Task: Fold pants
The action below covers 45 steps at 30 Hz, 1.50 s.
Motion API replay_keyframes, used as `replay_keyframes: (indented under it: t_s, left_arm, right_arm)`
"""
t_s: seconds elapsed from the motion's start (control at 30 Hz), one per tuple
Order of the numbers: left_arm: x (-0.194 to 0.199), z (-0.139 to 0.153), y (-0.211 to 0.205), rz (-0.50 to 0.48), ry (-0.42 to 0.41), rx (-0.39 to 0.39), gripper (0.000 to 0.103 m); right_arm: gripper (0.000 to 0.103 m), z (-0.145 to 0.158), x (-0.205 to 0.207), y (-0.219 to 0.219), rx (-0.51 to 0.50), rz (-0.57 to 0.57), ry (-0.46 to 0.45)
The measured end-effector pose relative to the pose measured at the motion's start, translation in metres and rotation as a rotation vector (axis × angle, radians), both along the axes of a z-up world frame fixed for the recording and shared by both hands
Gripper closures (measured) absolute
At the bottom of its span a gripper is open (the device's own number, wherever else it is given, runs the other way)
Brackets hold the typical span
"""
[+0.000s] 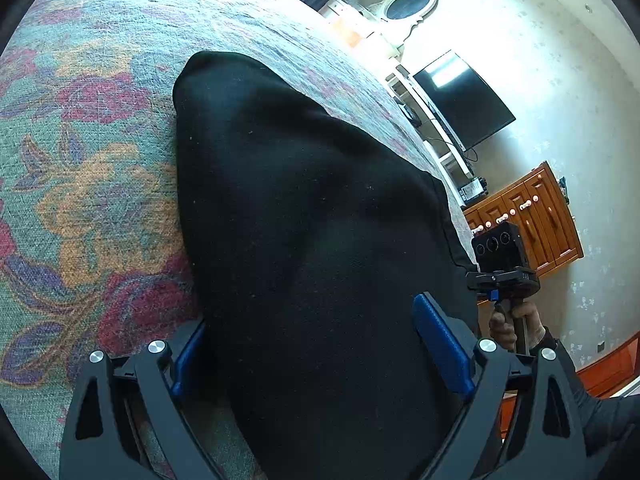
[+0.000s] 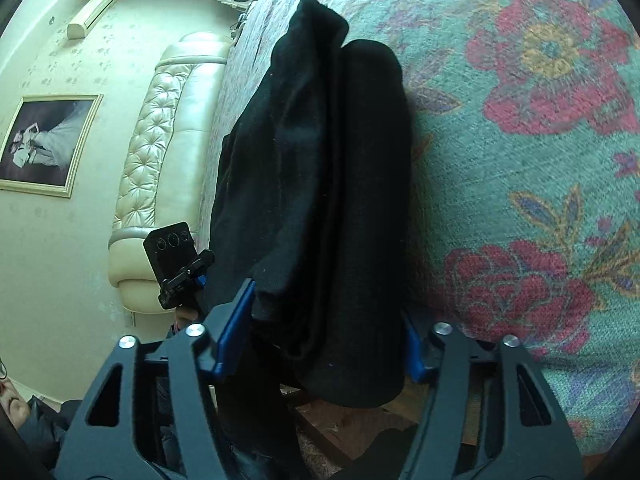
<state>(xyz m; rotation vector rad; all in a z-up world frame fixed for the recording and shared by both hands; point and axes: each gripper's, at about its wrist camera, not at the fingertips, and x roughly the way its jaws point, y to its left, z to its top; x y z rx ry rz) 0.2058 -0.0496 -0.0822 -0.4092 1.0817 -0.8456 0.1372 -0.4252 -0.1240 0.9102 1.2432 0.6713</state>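
The left tool point(image 1: 320, 356) stands wide open astride the black pants point(image 1: 304, 208), pads clear of the cloth. The pants lie folded lengthwise on the floral bedspread point(image 1: 88, 184), their near end hanging over the bed's edge, bare spread on both sides. The right tool point(image 2: 324, 336) straddles that end; I cannot tell whether it grips.

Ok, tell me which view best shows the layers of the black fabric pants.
The right wrist view: the black fabric pants show separate folded layers and ridges there. The left wrist view shows them only as one smooth dark mass.
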Motion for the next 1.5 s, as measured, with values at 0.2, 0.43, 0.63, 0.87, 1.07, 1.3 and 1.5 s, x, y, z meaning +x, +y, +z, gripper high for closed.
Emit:
replay_keyframes:
  t_s: [0.2,0.43,0.63,0.87,1.07,1.3,1.5]
  left_arm:
    - [-0.006,0.004,-0.017,0.018,-0.047,0.038,0.02]
    - [-0.005,0.008,-0.017,0.012,-0.053,0.053,0.058]
    - [-0.007,0.01,-0.019,0.012,-0.064,0.079,0.061]
    - [-0.004,0.015,-0.017,0.019,-0.076,0.083,0.064]
    - [-0.002,0.015,-0.01,0.03,-0.075,0.067,0.065]
    - [-0.001,0.017,0.001,0.053,-0.077,0.059,0.066]
    - [0.003,0.023,0.021,0.088,-0.086,0.07,0.066]
  right_arm:
    - [0.056,-0.004,-0.007,-0.003,0.003,-0.01,-0.032]
    - [0.056,-0.006,-0.015,-0.004,0.012,-0.016,-0.07]
    - [0.061,-0.006,-0.014,-0.003,0.018,-0.035,-0.091]
    - [0.064,-0.003,-0.013,0.005,0.022,-0.042,-0.106]
    - [0.064,-0.007,-0.006,0.011,0.025,-0.037,-0.111]
    - [0.064,-0.006,0.001,0.023,0.032,-0.023,-0.118]
    - [0.064,-0.008,0.011,0.039,0.036,0.008,-0.129]
